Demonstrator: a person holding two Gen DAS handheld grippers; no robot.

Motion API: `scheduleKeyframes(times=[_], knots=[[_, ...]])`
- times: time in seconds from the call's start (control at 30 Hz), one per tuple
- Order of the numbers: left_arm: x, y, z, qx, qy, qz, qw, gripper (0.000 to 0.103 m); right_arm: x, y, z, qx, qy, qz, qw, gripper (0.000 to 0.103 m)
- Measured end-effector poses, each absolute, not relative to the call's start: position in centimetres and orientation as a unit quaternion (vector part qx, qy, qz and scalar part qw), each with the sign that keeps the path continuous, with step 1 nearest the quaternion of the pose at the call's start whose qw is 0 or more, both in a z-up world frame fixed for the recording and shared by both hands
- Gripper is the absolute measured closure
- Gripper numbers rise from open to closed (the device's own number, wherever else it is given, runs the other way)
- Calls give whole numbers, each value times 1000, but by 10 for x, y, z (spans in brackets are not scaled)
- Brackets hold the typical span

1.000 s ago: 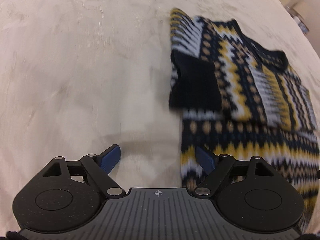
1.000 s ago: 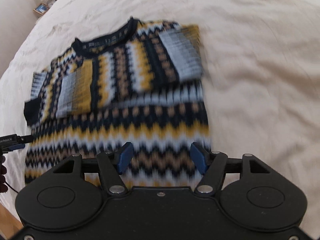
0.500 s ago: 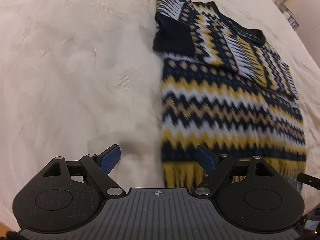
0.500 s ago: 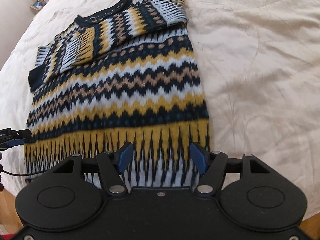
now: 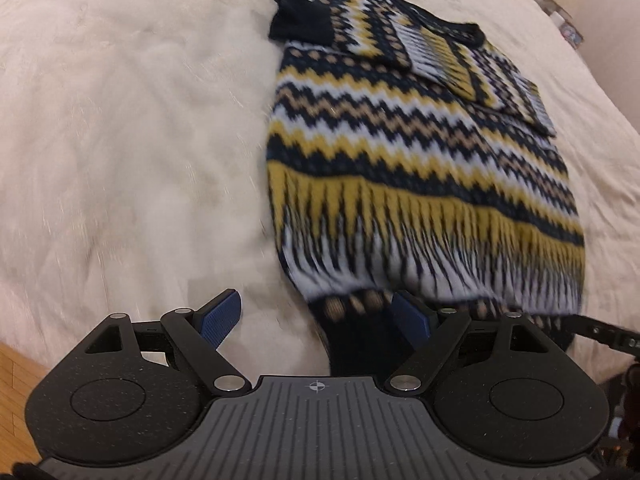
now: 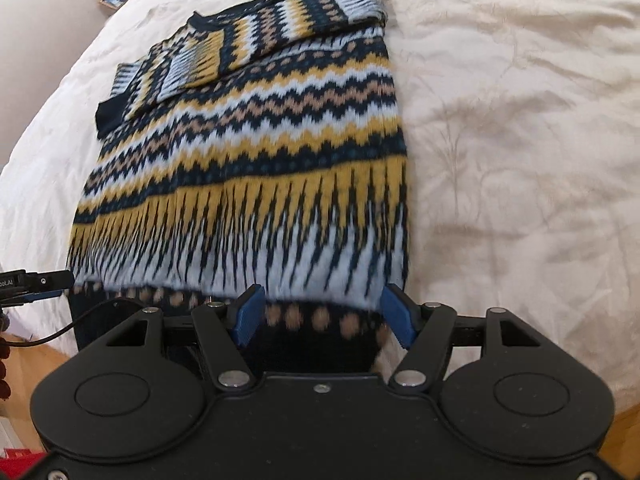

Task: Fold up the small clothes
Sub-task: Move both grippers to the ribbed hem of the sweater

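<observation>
Knit zigzag sweater (image 6: 244, 148) flat on cream bed (image 6: 520, 120), sleeves folded across chest. Left gripper (image 5: 316, 316) and right gripper (image 6: 322, 314) at sweater hem, jaws apart.

I've got the sweater (image 6: 248, 152) lying flat on the bedspread (image 6: 520, 120), sleeves folded across its chest at the far end, hem nearest me, both grippers at that hem.

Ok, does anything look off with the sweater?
Nothing looks damaged. The sweater lies flat on the bedspread, sleeves folded across the chest; its dark hem hangs over the bed's near edge.
</observation>
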State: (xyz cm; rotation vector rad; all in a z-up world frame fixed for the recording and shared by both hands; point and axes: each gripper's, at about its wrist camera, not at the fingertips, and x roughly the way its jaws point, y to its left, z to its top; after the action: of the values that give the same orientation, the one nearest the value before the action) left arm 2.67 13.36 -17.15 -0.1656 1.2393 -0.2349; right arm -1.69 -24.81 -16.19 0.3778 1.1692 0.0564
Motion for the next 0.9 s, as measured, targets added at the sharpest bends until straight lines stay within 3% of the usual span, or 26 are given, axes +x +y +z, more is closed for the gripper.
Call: scheduleKeyframes(times=[0.33, 0.9], knots=[[-3, 112, -179, -42, 580, -135, 803, 21, -43, -252, -171, 171, 555, 34, 814, 35], [21, 93, -199, -53, 576, -124, 806, 21, -35, -256, -190, 212, 554, 42, 804, 29]])
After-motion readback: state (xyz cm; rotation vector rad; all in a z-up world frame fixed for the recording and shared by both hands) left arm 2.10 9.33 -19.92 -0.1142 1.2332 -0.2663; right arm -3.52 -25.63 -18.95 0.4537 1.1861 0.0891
